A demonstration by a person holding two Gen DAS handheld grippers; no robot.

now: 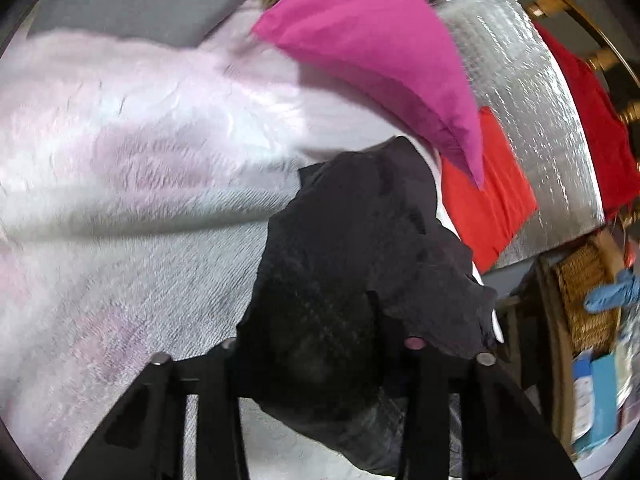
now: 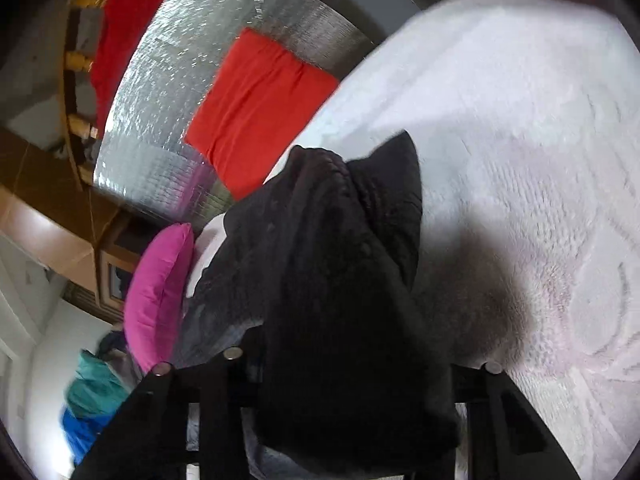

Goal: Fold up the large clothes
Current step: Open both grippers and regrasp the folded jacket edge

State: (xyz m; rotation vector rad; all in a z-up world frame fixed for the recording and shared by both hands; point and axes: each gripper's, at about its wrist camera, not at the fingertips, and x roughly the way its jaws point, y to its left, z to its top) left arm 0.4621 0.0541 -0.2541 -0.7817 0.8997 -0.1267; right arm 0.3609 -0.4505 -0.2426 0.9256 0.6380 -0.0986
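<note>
A large black garment (image 1: 352, 248) hangs bunched over a white and pale pink fluffy bedspread (image 1: 132, 160). My left gripper (image 1: 320, 364) is shut on one part of the garment, which drapes over and between its black fingers. In the right wrist view the same black garment (image 2: 340, 264) fills the middle, and my right gripper (image 2: 328, 372) is shut on it too. The cloth hides both sets of fingertips. The bedspread (image 2: 520, 160) lies to the right under it.
A magenta pillow (image 1: 372, 52) and a red pillow (image 1: 488, 196) lean on a silver quilted headboard (image 1: 528, 112). A wicker basket (image 1: 584, 292) stands past the bed's edge. The pillows also show in the right wrist view, magenta (image 2: 160, 292) and red (image 2: 256, 108).
</note>
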